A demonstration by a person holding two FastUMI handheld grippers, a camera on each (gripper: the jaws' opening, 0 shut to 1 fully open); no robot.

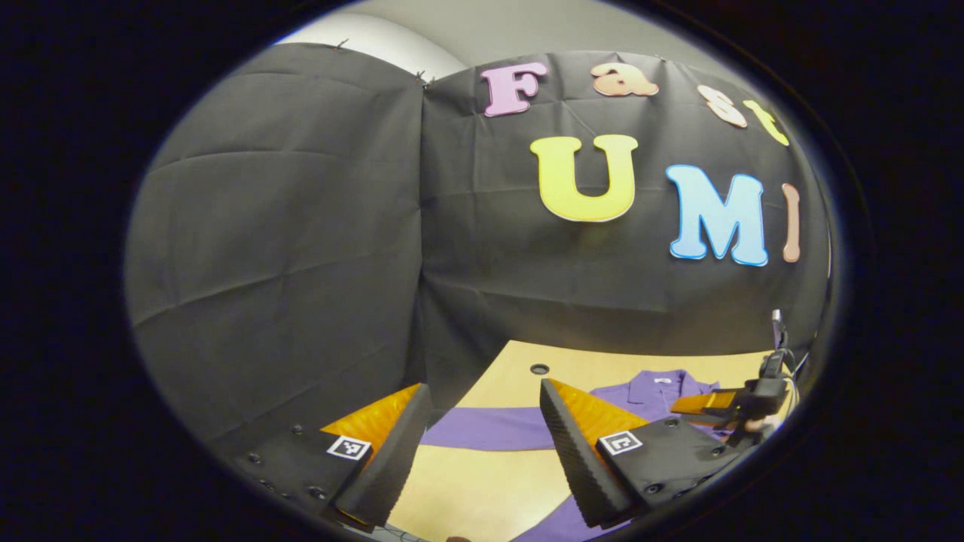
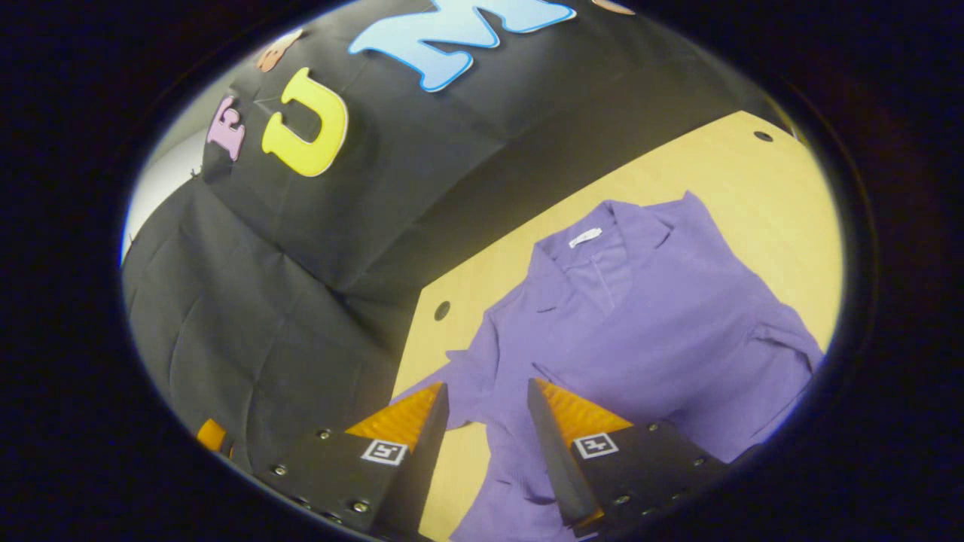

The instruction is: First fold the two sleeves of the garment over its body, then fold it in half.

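Note:
A purple collared shirt (image 2: 640,316) lies flat on the light wooden table (image 2: 738,188), collar (image 2: 595,241) toward the wall. In the left gripper view one sleeve (image 1: 489,429) stretches out sideways across the table, seen between my left gripper's (image 1: 486,403) open fingers, which hold nothing. The shirt's collar (image 1: 663,385) lies farther right there, with the right gripper (image 1: 723,403) hovering beside it. In the right gripper view my right gripper (image 2: 488,391) is open over the shirt's body near the sleeve's root (image 2: 459,376). The other sleeve area (image 2: 783,339) looks creased near the table's edge.
The black cloth wall (image 1: 301,263) stands close behind the table. Small round holes (image 2: 442,310) (image 2: 763,136) sit in the tabletop near its back edge. Bare wood (image 1: 482,489) shows in front of the stretched sleeve. A cable (image 1: 779,339) hangs by the right gripper.

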